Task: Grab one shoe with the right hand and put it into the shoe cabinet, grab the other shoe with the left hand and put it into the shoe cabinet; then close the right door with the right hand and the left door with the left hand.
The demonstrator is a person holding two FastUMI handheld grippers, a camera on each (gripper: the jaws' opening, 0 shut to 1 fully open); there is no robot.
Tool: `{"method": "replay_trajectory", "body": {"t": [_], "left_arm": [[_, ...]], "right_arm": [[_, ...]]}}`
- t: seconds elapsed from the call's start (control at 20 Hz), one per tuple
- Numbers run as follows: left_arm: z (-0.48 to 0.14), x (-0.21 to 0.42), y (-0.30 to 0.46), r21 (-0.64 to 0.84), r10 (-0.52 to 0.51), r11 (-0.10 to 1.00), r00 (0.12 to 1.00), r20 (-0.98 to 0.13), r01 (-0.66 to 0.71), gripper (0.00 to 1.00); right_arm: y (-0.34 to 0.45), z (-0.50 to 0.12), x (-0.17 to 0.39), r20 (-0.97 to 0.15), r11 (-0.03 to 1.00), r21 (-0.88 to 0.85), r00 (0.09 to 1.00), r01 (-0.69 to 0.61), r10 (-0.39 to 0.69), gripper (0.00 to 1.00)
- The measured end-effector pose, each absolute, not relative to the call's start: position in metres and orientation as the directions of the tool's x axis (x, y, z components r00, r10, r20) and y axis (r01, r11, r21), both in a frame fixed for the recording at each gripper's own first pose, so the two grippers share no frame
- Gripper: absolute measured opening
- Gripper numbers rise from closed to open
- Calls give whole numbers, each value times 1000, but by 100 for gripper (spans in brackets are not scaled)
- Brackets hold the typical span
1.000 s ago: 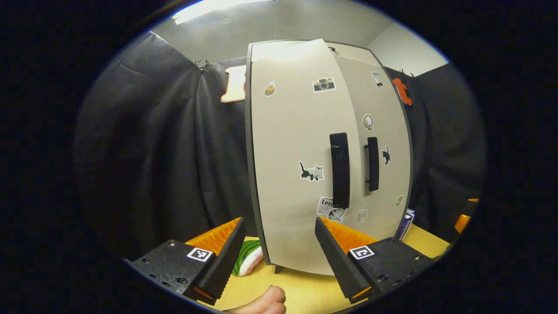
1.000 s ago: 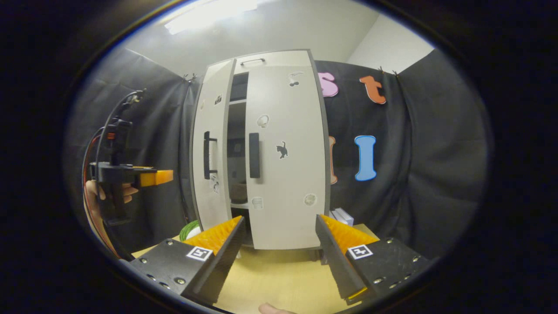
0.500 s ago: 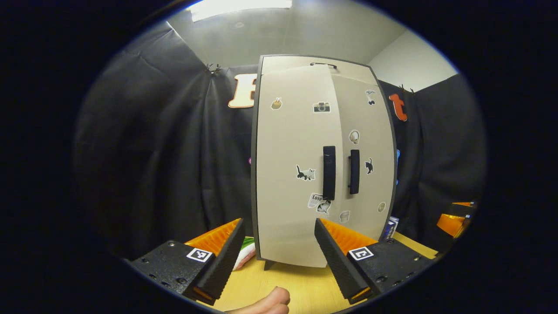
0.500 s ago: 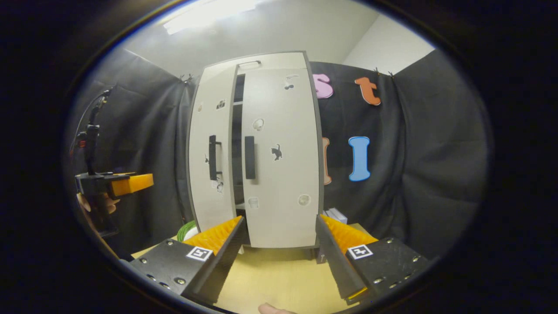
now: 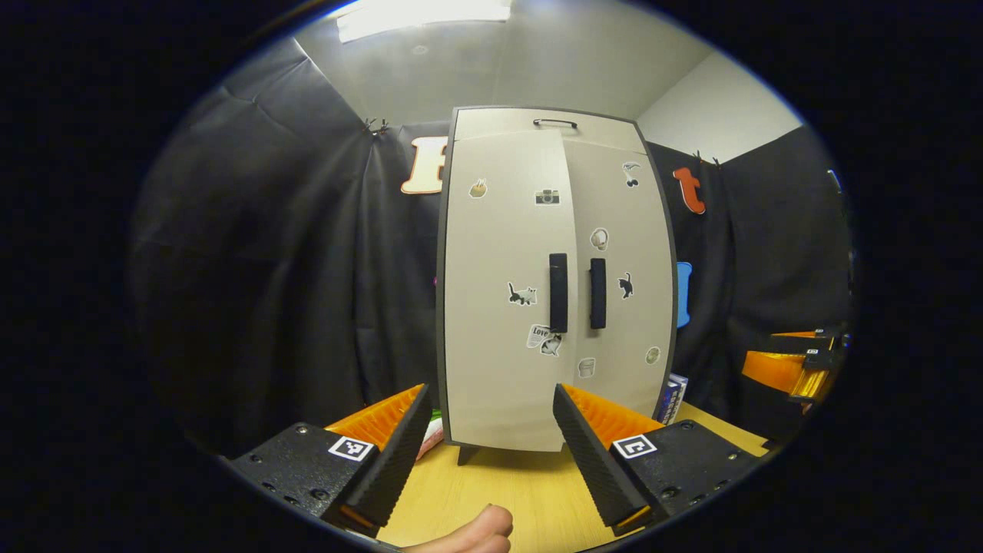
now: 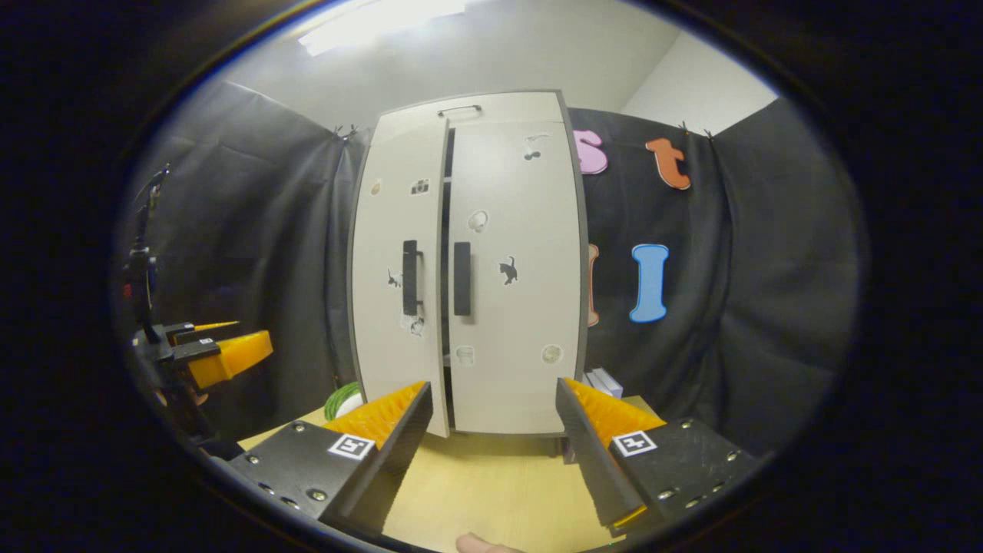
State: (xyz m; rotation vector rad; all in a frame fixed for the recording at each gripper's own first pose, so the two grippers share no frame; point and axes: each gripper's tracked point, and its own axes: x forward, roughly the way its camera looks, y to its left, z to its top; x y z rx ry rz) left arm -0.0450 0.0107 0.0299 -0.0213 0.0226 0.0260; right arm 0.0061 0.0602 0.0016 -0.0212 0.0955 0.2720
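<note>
A: Near first. L gripper [image 5: 486, 453] jaws spread wide, nothing btwn, above the yellow table [image 5: 522, 491]. R gripper [image 6: 491, 453] same: wide apart, empty.

B: Beyond that?

A: Shoe cabinet [image 5: 557, 284] stands upright at the table's back, well clear of both grippers. Long axis vertical, front faces us. Right door [image 6: 516, 276] looks flush. Left door [image 6: 399, 284] not quite home; in the right gripper view a dark slit runs top to bottom btwn the two doors.

B: Shoes?

A: Can't see them; presumably inside.

B: So the step in hand?

A: Prob. finish shutting the left door w/ the L gripper. Best to press flat on the panel near the left handle [image 5: 558, 293], i.e. far from the hinge, straight in, gently, so the cabinet doesn't rock back.

B: Far end?

A: Black cloth wall behind.
</note>
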Motion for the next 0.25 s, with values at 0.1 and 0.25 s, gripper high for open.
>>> {"method": "replay_trajectory", "body": {"t": [0.1, 0.25], "left_arm": [[30, -50, 4, -5, 29, 1000, 999, -17, -30, 98], [36, -56, -14, -1, 6, 1000, 1000, 2, -6, 97]], "right_arm": [[64, 9, 2, -91, 959, -16, 956, -282, 280, 97], [60, 16, -5, -71, 959, -15, 957, -282, 281, 97]]}}
